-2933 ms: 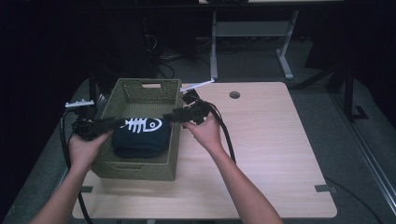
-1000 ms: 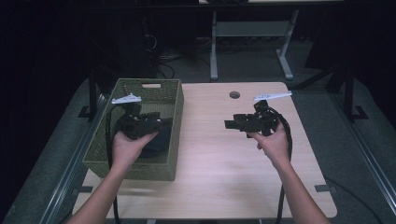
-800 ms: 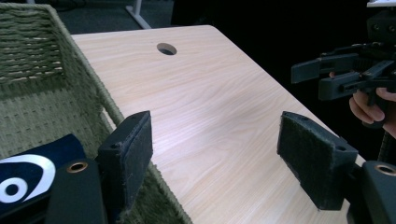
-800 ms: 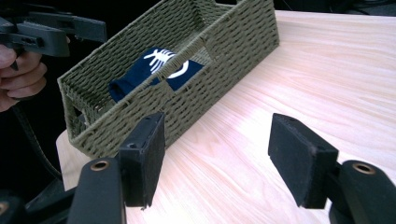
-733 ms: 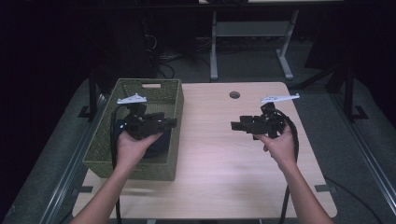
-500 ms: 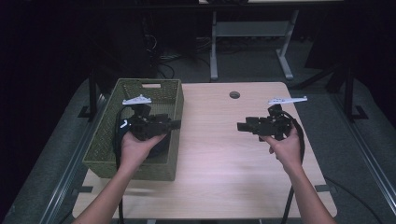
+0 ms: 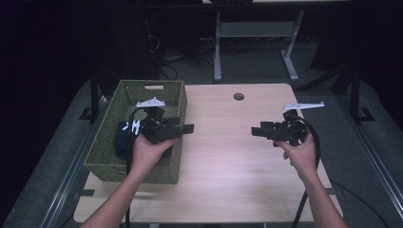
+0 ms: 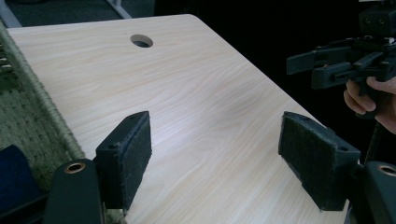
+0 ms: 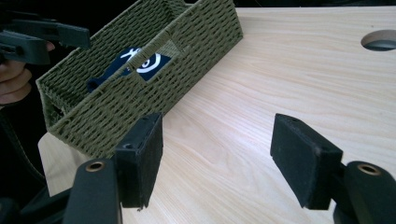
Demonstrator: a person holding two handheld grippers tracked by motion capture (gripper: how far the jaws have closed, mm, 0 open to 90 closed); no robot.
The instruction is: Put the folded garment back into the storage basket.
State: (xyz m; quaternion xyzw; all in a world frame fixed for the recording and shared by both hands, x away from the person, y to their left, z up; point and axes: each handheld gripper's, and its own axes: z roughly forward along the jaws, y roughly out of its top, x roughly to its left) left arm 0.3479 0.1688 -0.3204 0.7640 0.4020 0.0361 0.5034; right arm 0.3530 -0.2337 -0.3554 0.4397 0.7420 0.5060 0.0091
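A dark blue pouch (image 7: pixel 124 137) with a white fish-bone print lies inside the green woven basket (image 7: pixel 107 142) at the table's left. The right gripper view shows the pouch (image 9: pixel 135 65) through the basket's (image 9: pixel 154 70) handle cut-out. My left gripper (image 7: pixel 187 128) hovers over the basket's right rim, pointing right, open and holding nothing (image 8: pixel 215 154). My right gripper (image 7: pixel 256 131) is above the table's right side, pointing left at the basket, also open with nothing between its pads (image 9: pixel 217 158).
The light wooden table (image 7: pixel 228 166) has a round cable hole (image 7: pixel 238 96) near its far edge. A metal desk frame (image 7: pixel 256 33) and cables stand on the dark floor behind. Bare tabletop lies between the two grippers.
Earlier both grippers held the pouch over the basket. Now the pouch lies in the basket, the right gripper has pulled away to the right, and the left has drifted toward the basket's right rim.
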